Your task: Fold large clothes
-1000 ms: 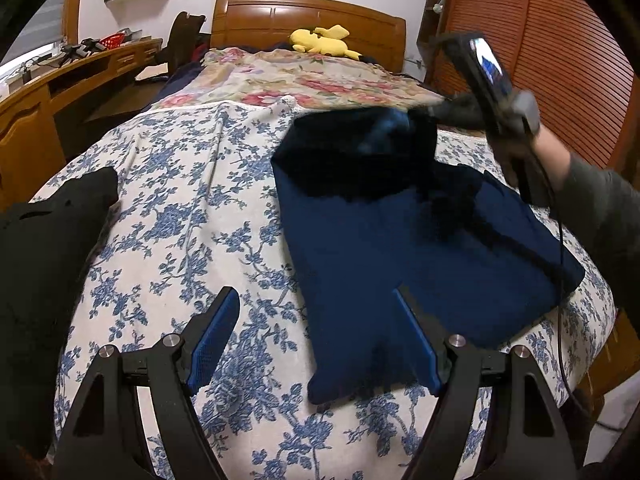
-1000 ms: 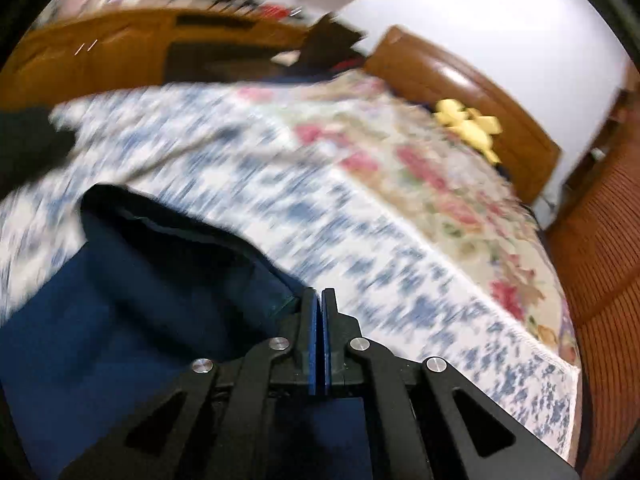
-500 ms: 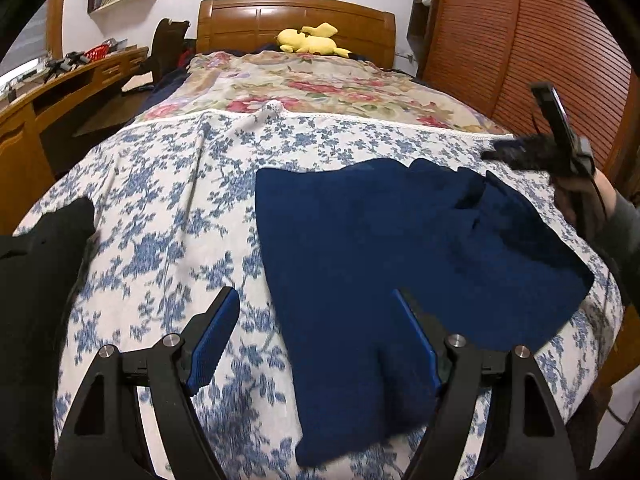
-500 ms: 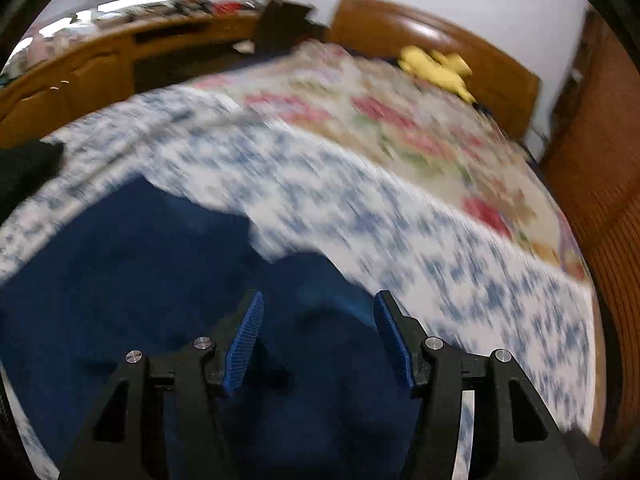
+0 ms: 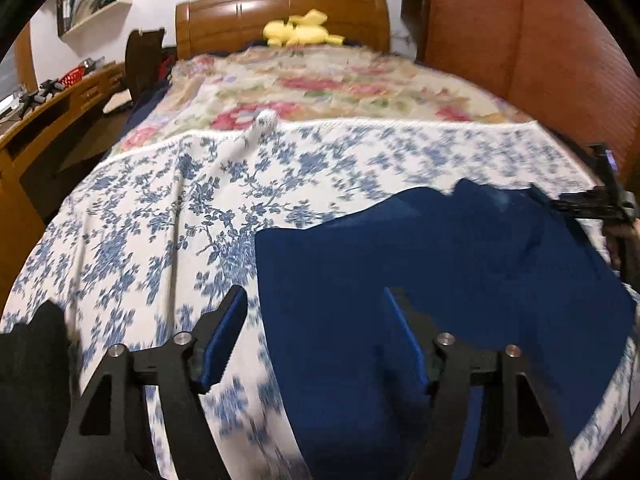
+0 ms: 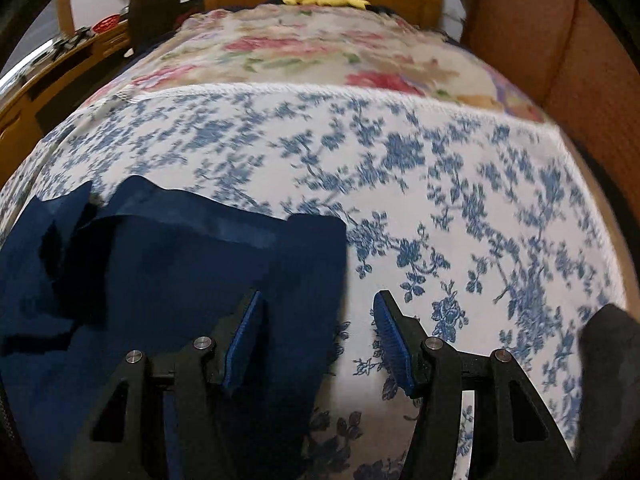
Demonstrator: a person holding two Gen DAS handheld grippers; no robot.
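A navy blue garment (image 5: 460,272) lies folded on the blue-flowered bedspread (image 5: 168,216). My left gripper (image 5: 316,304) hovers over its left edge with the jaws closing. The cloth's edge runs under the gap, and the pads do not press on it. My right gripper (image 6: 318,302) stands open over the garment's (image 6: 160,280) right edge, the left finger above the cloth and the right finger above the bedspread (image 6: 460,208). In the left wrist view the right gripper (image 5: 592,204) shows at the garment's far right corner, held by a hand.
A black garment (image 5: 28,380) lies at the bed's near left. A pink floral blanket (image 5: 320,88) and a yellow plush toy (image 5: 300,32) sit near the wooden headboard (image 5: 280,12). A wooden desk (image 5: 52,104) runs along the left, a wardrobe (image 5: 520,40) along the right.
The right gripper went from shut on the navy cloth to open and let it drop flat. It then swung to the garment's right edge. The left gripper slid along the near edge.
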